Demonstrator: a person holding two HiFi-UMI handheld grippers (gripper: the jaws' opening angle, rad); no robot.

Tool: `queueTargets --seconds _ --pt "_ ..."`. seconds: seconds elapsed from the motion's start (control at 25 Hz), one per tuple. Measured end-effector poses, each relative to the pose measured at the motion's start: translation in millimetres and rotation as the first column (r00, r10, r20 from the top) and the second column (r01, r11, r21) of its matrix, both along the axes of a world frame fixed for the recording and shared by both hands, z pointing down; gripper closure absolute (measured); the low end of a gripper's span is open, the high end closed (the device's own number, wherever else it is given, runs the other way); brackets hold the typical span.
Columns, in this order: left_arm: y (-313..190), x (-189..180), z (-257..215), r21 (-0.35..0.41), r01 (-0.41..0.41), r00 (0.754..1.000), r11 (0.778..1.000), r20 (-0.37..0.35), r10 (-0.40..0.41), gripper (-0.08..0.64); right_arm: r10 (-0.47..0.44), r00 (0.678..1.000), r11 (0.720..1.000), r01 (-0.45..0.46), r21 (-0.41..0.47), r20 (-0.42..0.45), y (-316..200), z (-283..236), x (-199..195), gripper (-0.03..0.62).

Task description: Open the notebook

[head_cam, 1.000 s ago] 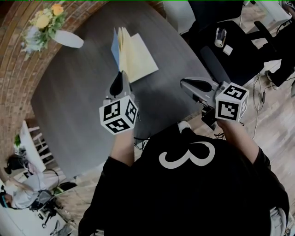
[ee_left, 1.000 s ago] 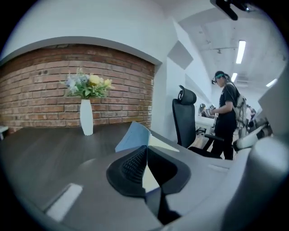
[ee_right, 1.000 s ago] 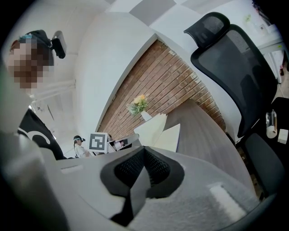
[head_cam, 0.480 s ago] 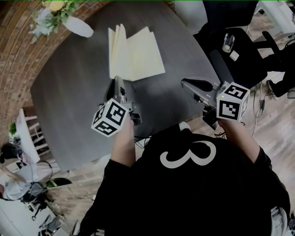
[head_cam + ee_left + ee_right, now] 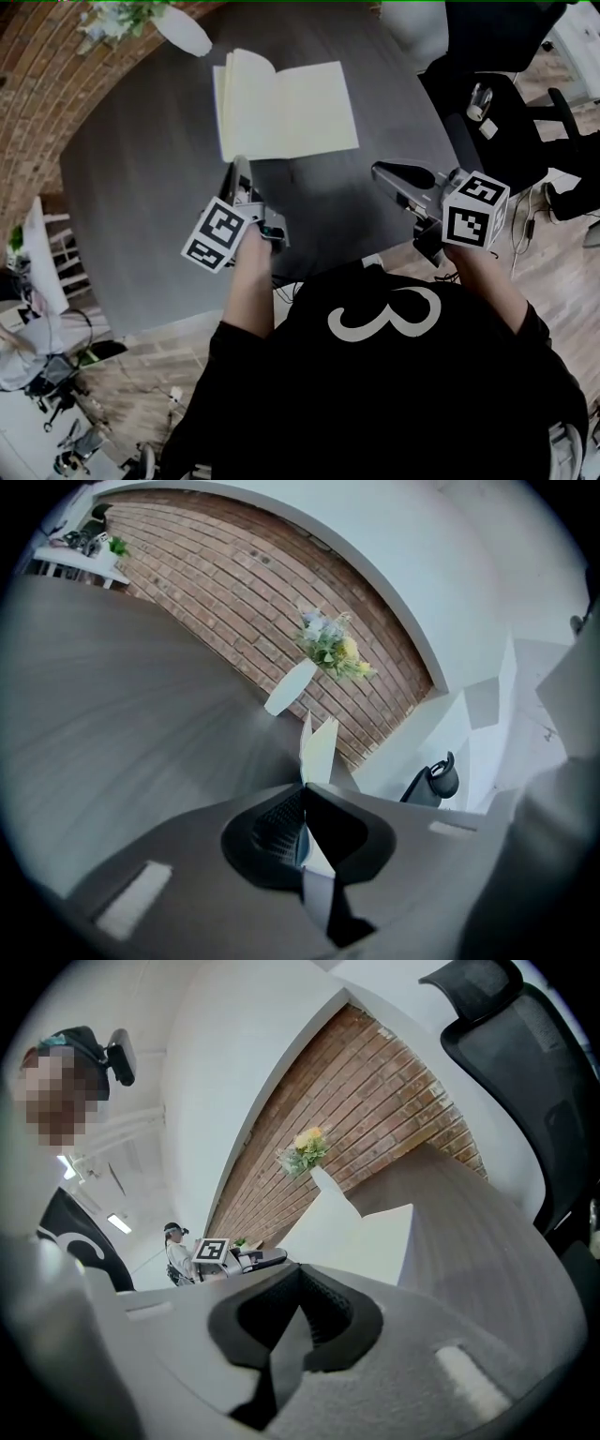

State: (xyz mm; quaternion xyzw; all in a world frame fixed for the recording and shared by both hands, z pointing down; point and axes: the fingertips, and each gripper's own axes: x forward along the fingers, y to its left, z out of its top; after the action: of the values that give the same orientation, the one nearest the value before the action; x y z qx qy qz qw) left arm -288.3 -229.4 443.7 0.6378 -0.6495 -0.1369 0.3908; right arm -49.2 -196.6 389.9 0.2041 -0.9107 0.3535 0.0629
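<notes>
Notebook lies open on table, left gripper just beside its near edge, right gripper farther off; both jaws pressed together, empty.

A large white numeral 3 stands on the person's black shirt; nothing else is legible.

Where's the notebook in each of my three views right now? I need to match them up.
Head view: the notebook lies open at top centre on the table.
Left gripper view: the notebook is at centre, seen edge-on, leaves fanning upward.
Right gripper view: the notebook is at centre, showing pale pages.
Shared landmark: the vase of flowers, just beyond the notebook in every view.
</notes>
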Motion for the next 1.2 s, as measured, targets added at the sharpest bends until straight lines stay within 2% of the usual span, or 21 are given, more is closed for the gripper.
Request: queueTargets --seconds 0.16,0.36,0.56,0.84,1.04,1.2 --pt "5 -13 17 -0.039 0.042 0.995 0.998 -0.093 -0.046 0.534 -0.012 1.000 1.000 0.012 -0.002 -0.004 -3 2 -9 0.591" --pt "17 -19 45 -0.121 0.074 0.974 0.990 -0.202 -0.098 0.534 -0.028 1.000 1.000 0.028 -0.007 0.007 -5 5 -21 0.591" --pt "31 -11 68 -0.220 0.063 0.969 0.973 -0.220 -0.113 0.529 -0.046 0.999 0.999 0.046 -0.017 -0.007 -4 6 -28 0.591" --pt "42 -7 88 -0.311 0.066 0.944 0.948 -0.289 -0.161 0.506 -0.061 0.998 0.998 0.061 -0.020 -0.006 -1 11 -31 0.591" --pt "47 -10 85 -0.331 0.063 0.929 0.941 -0.325 -0.176 0.477 -0.066 0.998 0.998 0.065 -0.019 -0.004 -2 5 -34 0.591" --pt "50 -9 78 -0.296 0.055 0.926 0.954 -0.342 -0.159 0.430 -0.088 0.996 0.996 0.088 0.005 -0.015 2 0 -34 0.591"
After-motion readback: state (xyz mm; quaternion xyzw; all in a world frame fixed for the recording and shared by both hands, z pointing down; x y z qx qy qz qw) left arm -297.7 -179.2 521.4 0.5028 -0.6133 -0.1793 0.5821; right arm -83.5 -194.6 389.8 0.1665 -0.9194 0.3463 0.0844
